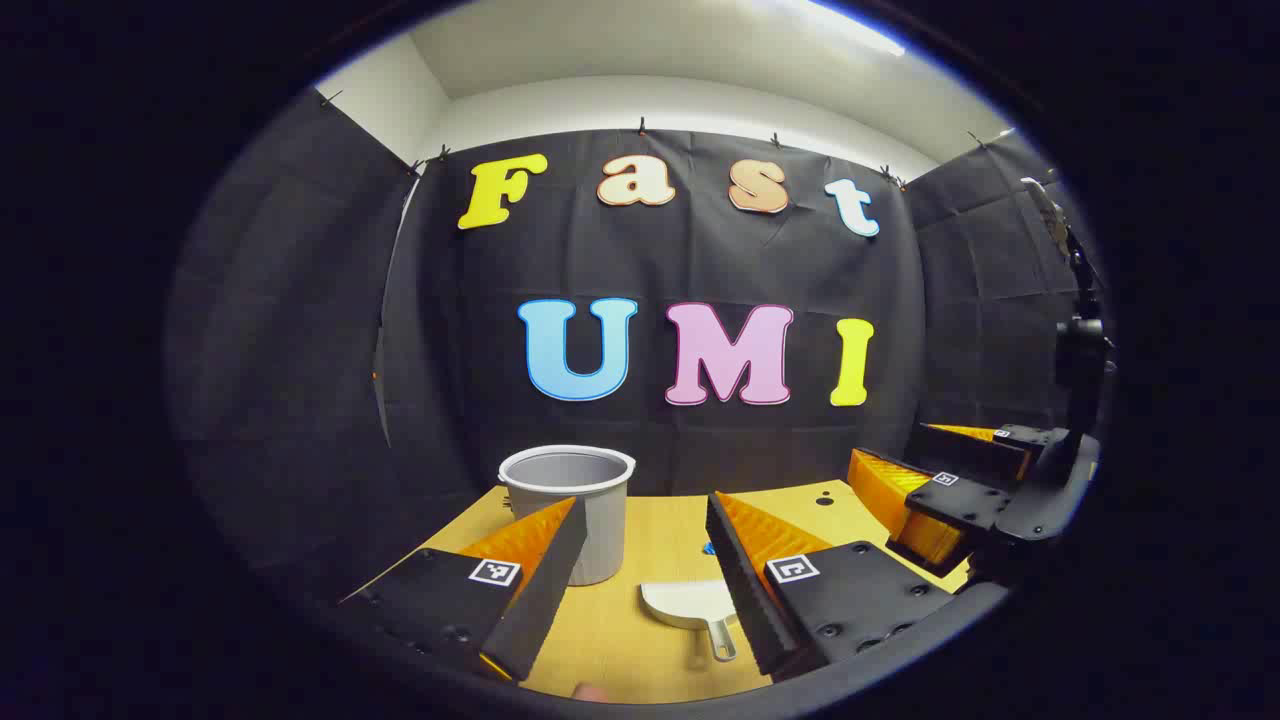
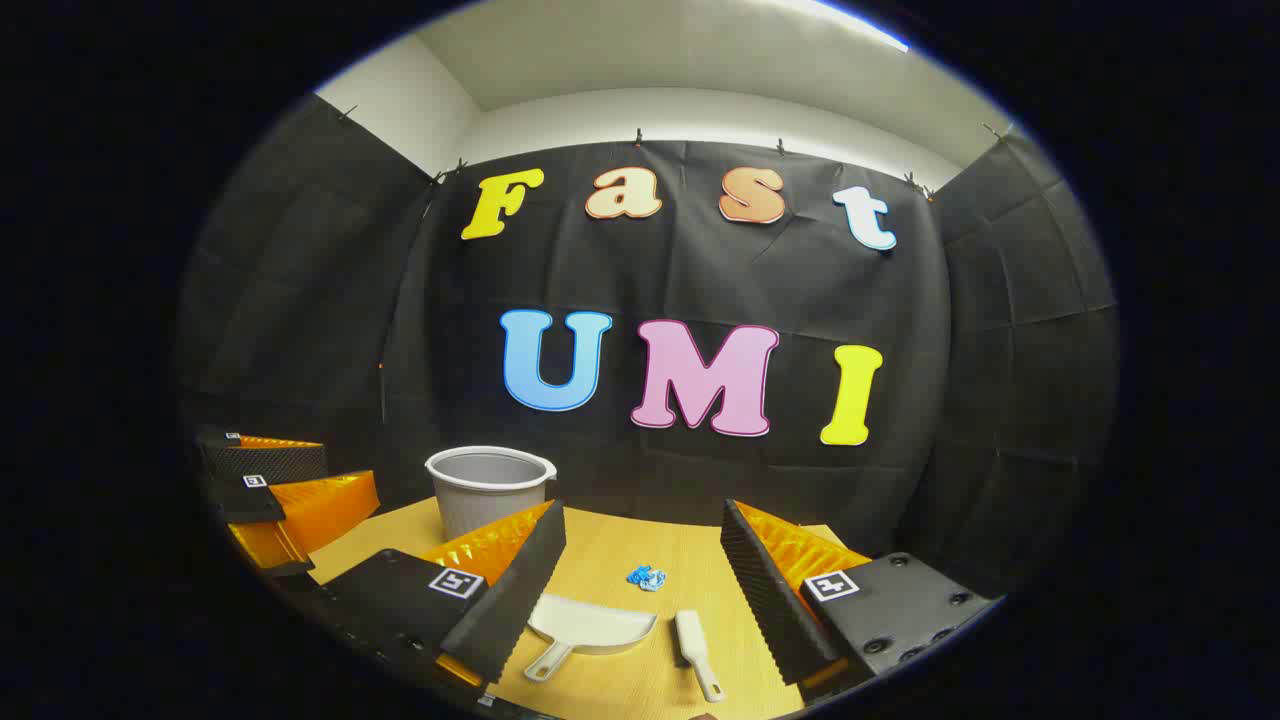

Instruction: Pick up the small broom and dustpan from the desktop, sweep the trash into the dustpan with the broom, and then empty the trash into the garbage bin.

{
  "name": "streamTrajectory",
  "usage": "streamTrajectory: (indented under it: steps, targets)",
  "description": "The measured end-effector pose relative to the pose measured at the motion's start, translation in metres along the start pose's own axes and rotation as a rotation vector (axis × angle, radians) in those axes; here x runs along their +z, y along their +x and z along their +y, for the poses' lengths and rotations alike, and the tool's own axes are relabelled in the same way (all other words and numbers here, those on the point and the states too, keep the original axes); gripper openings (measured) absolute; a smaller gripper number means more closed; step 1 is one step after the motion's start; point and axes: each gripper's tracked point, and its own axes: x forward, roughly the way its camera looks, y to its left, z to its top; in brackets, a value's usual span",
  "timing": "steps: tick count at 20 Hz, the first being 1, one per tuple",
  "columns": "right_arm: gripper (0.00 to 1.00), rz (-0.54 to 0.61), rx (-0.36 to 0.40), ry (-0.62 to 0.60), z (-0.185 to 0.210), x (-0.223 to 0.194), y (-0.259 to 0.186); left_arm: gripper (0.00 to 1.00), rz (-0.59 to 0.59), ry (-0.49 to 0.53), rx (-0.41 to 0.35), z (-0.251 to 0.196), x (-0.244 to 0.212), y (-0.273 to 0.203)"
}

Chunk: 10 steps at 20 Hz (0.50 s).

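My left tongs [image 1: 640, 560] hang above the near part of the wooden tabletop [image 1: 660, 530], their fingers spread wide apart with nothing between them. Past my left finger, toward the far left corner of the tabletop, stands the grey garbage bin [image 1: 572, 505], upright and open at the top. Between my fingers, close to the near edge, lies the white dustpan [image 1: 690, 605], flat on the wood with its handle pointing toward me. A speck of blue peeks out beside my right finger; I think it is the trash, but the finger hides most of it. Farther right, over the right edge of the tabletop, I see my right tongs [image 1: 925, 480] from the side, also held apart.

From the right gripper view, my left tongs [image 2: 270, 480] show at the far left, off the left edge of the tabletop [image 2: 620, 545]. The garbage bin [image 2: 487, 490] stands at the far left corner. My right tongs [image 2: 645, 570] are open wide and grip nothing. Between their fingers, the dustpan [image 2: 590, 625] lies near the front edge, the small crumpled blue trash [image 2: 647, 577] sits just beyond it toward the middle, and the small broom [image 2: 692, 645] lies just beside the dustpan on its right, apart from it.
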Motion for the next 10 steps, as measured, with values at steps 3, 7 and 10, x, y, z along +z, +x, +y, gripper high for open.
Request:
streamTrajectory:
  steps: [3, 7, 10]
  targets:
    - [0.97, 0.009, -0.009, 0.024, -0.006, -0.005, 0.005, 0.72, -0.013, 0.011, -0.001, -0.005, 0.006, 0.003]
    - [1.00, 0.021, -0.037, 0.041, -0.022, -0.008, 0.006, 0.72, -0.012, 0.021, -0.029, -0.017, 0.005, 0.012]
    - [1.00, -0.005, -0.060, 0.055, -0.032, -0.004, 0.002, 0.72, -0.009, 0.022, -0.041, -0.022, 0.002, 0.015]
